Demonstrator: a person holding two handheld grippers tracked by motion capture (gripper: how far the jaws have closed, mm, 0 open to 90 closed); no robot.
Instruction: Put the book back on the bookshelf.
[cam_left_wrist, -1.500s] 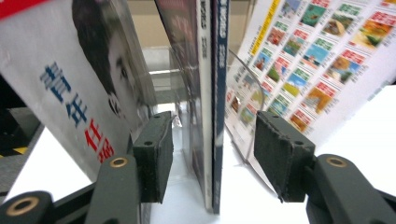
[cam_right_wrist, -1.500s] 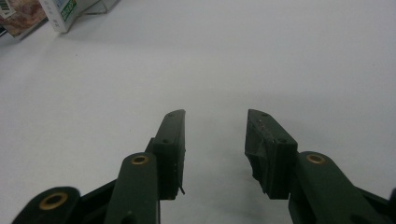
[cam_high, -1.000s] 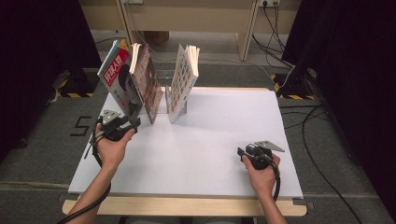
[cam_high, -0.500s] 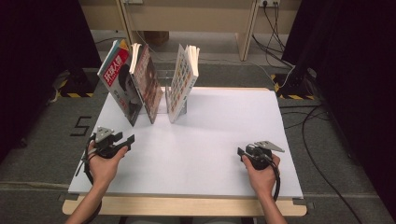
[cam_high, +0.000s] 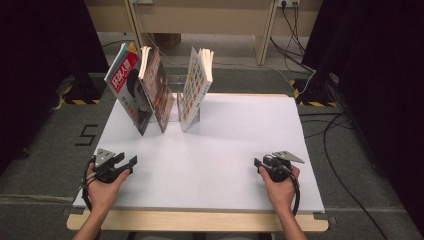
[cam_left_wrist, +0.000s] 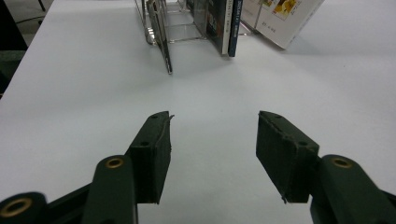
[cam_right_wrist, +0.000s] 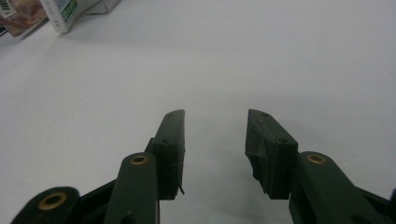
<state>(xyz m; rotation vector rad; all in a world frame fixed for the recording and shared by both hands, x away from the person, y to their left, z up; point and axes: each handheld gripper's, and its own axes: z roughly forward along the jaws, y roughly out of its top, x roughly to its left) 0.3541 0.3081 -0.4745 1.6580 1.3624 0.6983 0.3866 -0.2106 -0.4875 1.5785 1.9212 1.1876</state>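
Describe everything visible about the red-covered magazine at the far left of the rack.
The red-covered magazine is thin and glossy, with white characters on a red upper cover and a dark picture below. It stands on its lower edge at the table's far left, tilted so its top leans left. A second book stands close on its right. Neither gripper touches it.
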